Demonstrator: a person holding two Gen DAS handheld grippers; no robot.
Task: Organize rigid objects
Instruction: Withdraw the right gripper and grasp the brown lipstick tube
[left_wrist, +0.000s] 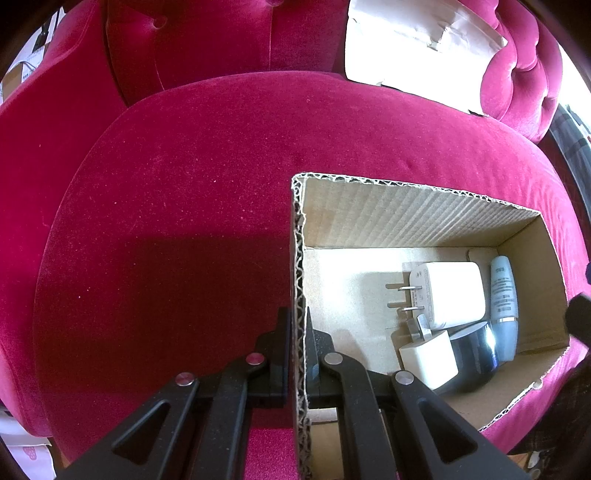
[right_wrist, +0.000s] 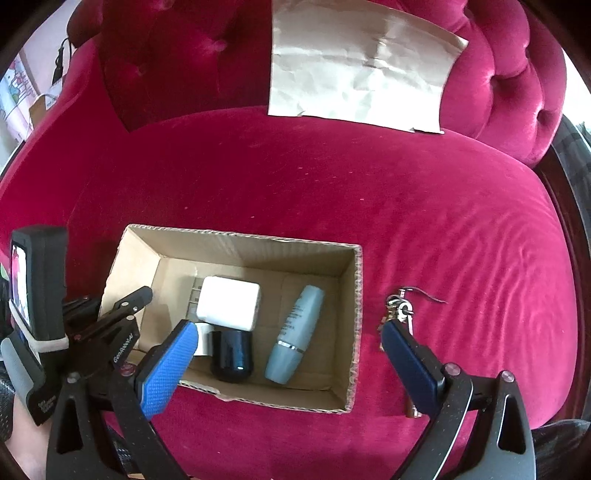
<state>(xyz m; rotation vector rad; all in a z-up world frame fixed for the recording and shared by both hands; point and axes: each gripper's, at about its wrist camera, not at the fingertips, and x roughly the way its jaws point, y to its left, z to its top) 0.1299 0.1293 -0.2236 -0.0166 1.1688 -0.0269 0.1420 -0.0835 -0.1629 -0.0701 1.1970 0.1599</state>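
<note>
An open cardboard box (left_wrist: 406, 218) (right_wrist: 240, 243) sits on a crimson velvet sofa seat (right_wrist: 424, 221). Inside lie a large white plug adapter (left_wrist: 450, 291) (right_wrist: 229, 302), a small white charger (left_wrist: 428, 360), a dark round jar (left_wrist: 474, 354) (right_wrist: 232, 354) and a pale blue tube (left_wrist: 503, 302) (right_wrist: 295, 332). My left gripper (left_wrist: 298, 325) (right_wrist: 138, 304) is shut on the box's left wall. My right gripper (right_wrist: 289, 328) hangs above the box, blue pads wide open, holding nothing. A bunch of keys (right_wrist: 400, 306) lies on the seat just right of the box, partly behind the right pad.
A crumpled brown paper envelope (right_wrist: 362, 70) (left_wrist: 413, 48) leans on the tufted backrest. A dark device with a screen (right_wrist: 33, 280) is strapped to the left gripper's handle. Open velvet stretches left of and behind the box. The sofa's dark edge curves at far right.
</note>
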